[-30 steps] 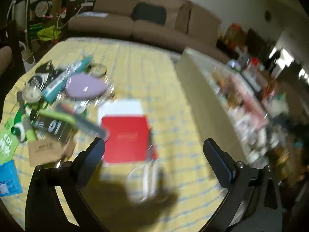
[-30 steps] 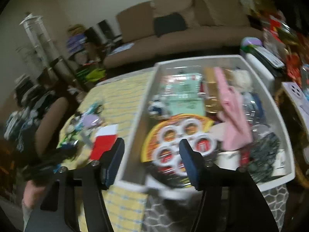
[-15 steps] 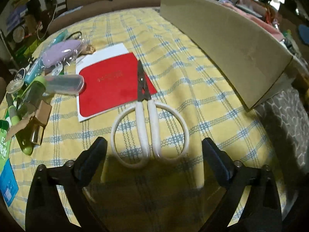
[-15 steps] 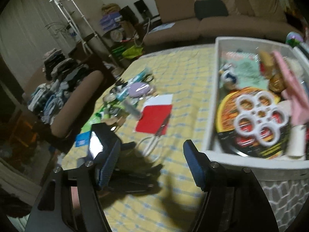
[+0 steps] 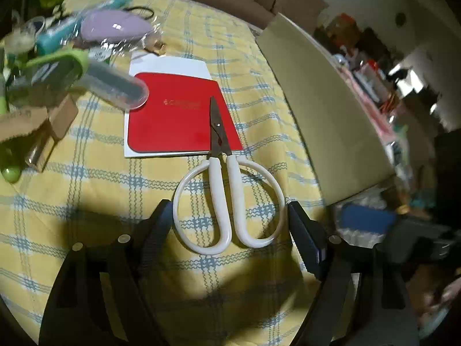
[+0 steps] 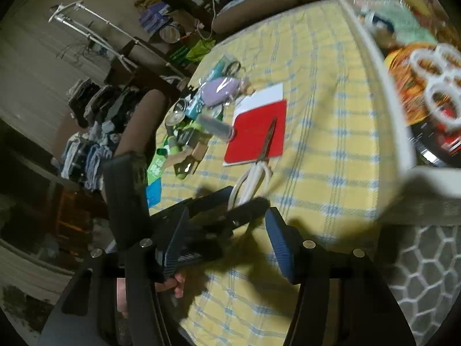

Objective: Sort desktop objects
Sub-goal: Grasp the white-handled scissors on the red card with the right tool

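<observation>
White-handled scissors (image 5: 230, 196) lie on the yellow checked tablecloth, their blades resting on a red notebook (image 5: 173, 121). My left gripper (image 5: 229, 219) is low over them and its jaws are closing, with the two handle loops between the fingertips (image 5: 161, 216); the pads stand right at the loops' outer edges. The right wrist view shows the same scissors (image 6: 253, 178) with the left gripper (image 6: 230, 204) over their handles. My right gripper (image 6: 227, 239) hovers near the table's front edge, jaws closing with nothing between them.
A white bin (image 6: 377, 80) full of items stands on the right; its wall (image 5: 322, 109) is close to the scissors. A purple case (image 5: 112, 27), a clear tube (image 5: 115, 86), a cardboard box (image 5: 37, 127) and other small items crowd the left. A hand (image 6: 173, 285) shows below.
The left gripper has sunk onto the scissors and its jaws have narrowed around the handles. The right gripper has swung from over the bin down toward the table.
</observation>
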Motion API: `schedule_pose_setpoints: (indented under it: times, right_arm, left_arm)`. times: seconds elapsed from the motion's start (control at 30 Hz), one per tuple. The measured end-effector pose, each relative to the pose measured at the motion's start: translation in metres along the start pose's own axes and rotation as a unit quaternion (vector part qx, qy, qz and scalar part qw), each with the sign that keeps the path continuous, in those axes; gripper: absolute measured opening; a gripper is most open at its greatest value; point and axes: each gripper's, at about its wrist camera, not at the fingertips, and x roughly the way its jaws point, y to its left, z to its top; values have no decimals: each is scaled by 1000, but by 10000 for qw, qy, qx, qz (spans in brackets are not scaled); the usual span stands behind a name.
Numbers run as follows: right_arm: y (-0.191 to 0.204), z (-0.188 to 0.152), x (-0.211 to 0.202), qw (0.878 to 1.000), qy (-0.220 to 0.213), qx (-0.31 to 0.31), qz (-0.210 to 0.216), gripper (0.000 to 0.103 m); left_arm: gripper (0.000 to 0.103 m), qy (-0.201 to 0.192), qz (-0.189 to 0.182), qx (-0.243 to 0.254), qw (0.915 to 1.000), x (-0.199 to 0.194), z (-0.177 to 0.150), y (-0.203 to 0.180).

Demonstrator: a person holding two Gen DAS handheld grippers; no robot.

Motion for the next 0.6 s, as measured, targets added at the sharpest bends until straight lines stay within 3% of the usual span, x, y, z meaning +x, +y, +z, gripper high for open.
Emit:
schedule_pose_setpoints:
  times: [0.1, 0.23, 0.37, 0.43, 0.53, 0.6]
  right_arm:
    - [2, 9, 8, 9998, -104, 118, 88, 57]
    - [5, 37, 27, 9997, -218, 84, 1, 57]
    - [-23, 46, 63, 9967, 477, 580, -319, 55]
    - [-40, 37, 71, 9927, 767, 715, -593, 54]
    - [-36, 28, 66, 9943, 679, 447, -683, 47]
    - [-33, 27, 68, 9946, 733, 381, -636, 32]
  left_arm:
    - [77, 41, -146, -111, 9998, -1, 3, 4]
    - [77, 73, -66, -26, 9999, 1, 4, 2]
    - [75, 192, -85, -27, 9998, 0, 4, 1]
    - [75, 223, -276, -143, 9993, -5, 3, 5]
    - [74, 291, -216, -69, 9993, -5, 0, 6]
    - [74, 290, -243, -93, 9992, -4, -1, 7]
